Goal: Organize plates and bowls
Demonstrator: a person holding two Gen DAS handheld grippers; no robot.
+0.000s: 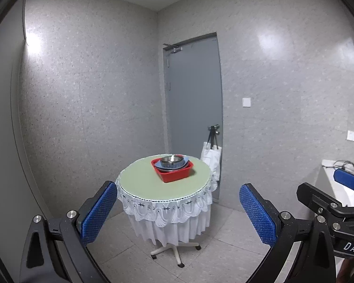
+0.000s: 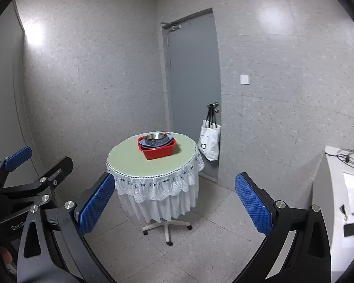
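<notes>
- Readable text first: the right gripper's body shows white letters "DAS" at the edge of the left wrist view, and the left gripper's body shows "GenR", cut off, in the right wrist view. The white tote bag (image 2: 208, 141) hanging off the door handle has dark lettering, but it's too small to read.
- Left gripper (image 1: 178, 214): blue textured pads spread wide apart, nothing between them. It's held level out in the room, well back from the table and pointing at it.
- Right gripper (image 2: 174, 204): same deal, fingers wide apart and holding nothing, aimed at the table from well away. The two grippers sit side by side, each catching the other at the edge of its view.
- The dishes: a red square bin (image 1: 173, 169) sits on the round table (image 1: 139, 184), toward the far side of the top. Stacked inside it are a blue plate (image 1: 185, 163) and a shiny metal bowl (image 1: 172, 160) on top, all nested together.
- The table has a pale green top, a white lace skirt and a wheeled star base on the tiled floor.
- Behind it there's a grey door (image 1: 193, 94) with the tote bag on its handle, plus a white wall switch (image 1: 246, 102) to the right.
- Far right: a white counter (image 2: 342, 188) with some cables and a dark phone-like thing on it.
</notes>
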